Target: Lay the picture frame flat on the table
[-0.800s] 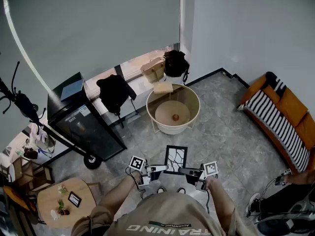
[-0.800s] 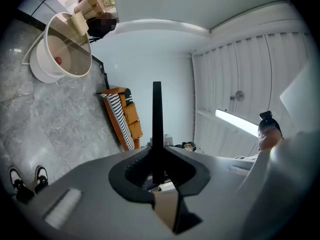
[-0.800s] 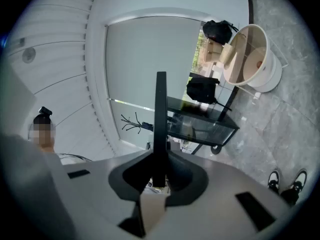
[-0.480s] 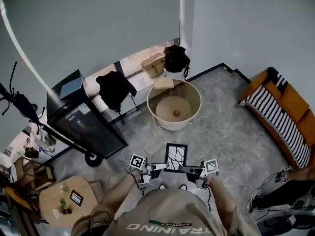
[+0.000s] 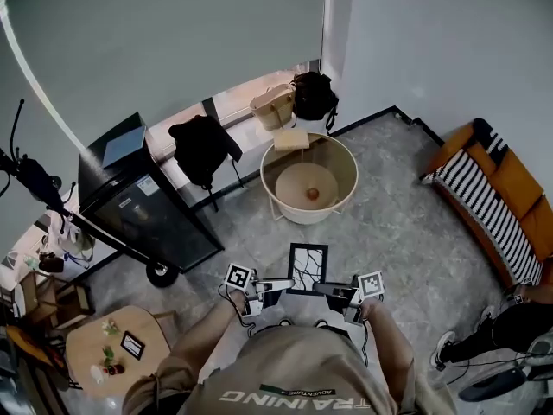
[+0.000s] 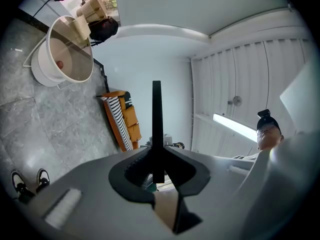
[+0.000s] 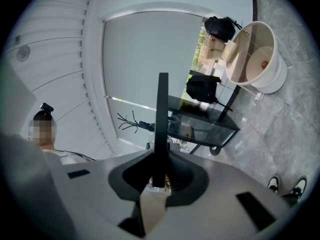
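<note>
Two grips, one thing: left tongs [image 5: 285,284] pinch left side edge of picture frame [image 5: 308,269], right tongs [image 5: 321,289] pinch right side edge, jaws nearly together on thin black moulding. Frame hangs in air before chest, over grey floor [image 5: 406,232], face toward head camera, long axis running away from person. Round white bench [image 5: 355,176] lies straight ahead beyond frame's far edge, well apart. Neither hand nearer. Likely need: carry forward with both hands, lower flat beside small reddish ball [image 5: 312,194].

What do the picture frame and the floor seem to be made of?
The picture frame has a thin, matte black border, plastic or painted wood perhaps; the look leaves it open. The floor looks like grey stone or stone-look tile: pale veins, straight seams, a faint sheen.
</note>
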